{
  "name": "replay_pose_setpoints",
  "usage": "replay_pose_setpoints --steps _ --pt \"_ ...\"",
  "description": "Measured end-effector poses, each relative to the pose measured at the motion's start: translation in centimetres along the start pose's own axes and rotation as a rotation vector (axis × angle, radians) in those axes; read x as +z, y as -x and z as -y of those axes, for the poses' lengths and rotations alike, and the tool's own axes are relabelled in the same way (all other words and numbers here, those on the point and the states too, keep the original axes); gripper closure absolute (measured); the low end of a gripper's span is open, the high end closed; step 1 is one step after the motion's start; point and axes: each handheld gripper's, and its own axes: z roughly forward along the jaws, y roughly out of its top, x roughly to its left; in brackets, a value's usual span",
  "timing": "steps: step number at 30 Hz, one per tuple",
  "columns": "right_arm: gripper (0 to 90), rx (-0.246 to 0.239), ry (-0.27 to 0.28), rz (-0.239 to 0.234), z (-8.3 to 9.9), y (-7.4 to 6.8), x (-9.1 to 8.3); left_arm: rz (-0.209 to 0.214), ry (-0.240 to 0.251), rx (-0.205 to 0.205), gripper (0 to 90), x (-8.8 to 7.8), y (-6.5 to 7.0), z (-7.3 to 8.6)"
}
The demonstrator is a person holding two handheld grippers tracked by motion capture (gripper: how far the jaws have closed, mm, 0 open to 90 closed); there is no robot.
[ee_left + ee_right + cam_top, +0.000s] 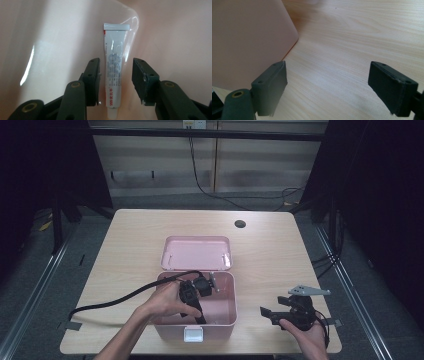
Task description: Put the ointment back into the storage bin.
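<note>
**In the pink box: left jaws set around a tube, not closed**

At the near edge of the bench (pixel 135 227), about midway along it, stands an open pink box (pixel 224 317). Its lid (pixel 197 253) is hinged back and lies toward the far edge. A white latch (pixel 193 334) sits on the wall facing the person.

The left hand (pixel 162 304) reaches over the box's left rim and holds the left hand-held gripper (pixel 192 297) down inside. Its black cable (pixel 107 304) trails off to the left across the bench top.

Left gripper view: the left hand-held gripper (pixel 116 80) points at the pink floor of the box. A small white tube (pixel 114 67) lies there, crimped end far, cap end near, running lengthwise between the jaws. Jaws part open. The left jaw is just beside the tube, perhaps touching; cannot tell. The right jaw stands clear of it with a visible gap. Nothing is gripped. Print on the tube is too small to read.

The right hand (pixel 306 336) holds the right hand-held gripper (pixel 272 315) near the bench's near right corner, to the right of the box and apart from it, jaws pointing left. A grey three-cornered plate (pixel 308 291) tops it.

Right gripper view: the right hand-held gripper (pixel 328 90) has its jaws spread wide and holds nothing, with bare wood grain between them. The box's pink outer wall (pixel 249 37) rises at the left, near the left jaw.
</note>
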Motion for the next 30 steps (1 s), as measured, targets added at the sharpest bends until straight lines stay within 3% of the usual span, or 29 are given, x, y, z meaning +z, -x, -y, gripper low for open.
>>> replay_pose_setpoints --steps 3,8,18,24,30 --pt "15.1 0.001 0.000 -0.001 0.0 0.0 0.0 0.007 0.019 0.009 58.4 -0.5 0.1 0.1" --pt "15.1 0.000 0.000 -0.001 0.0 0.0 0.0 0.004 0.031 -0.009 61.9 -1.1 0.2 0.2" --pt "15.1 0.001 0.003 0.000 0.0 0.0 0.0 -0.010 0.111 0.007 48.8 -3.3 0.8 0.9" --pt "15.1 0.003 0.004 -0.001 0.0 0.0 0.0 -0.025 0.151 0.004 47.1 -4.4 1.1 1.3" --pt "15.1 0.003 0.005 -0.001 0.0 0.0 -0.1 -0.051 0.164 0.026 46.1 -5.2 1.3 1.7"
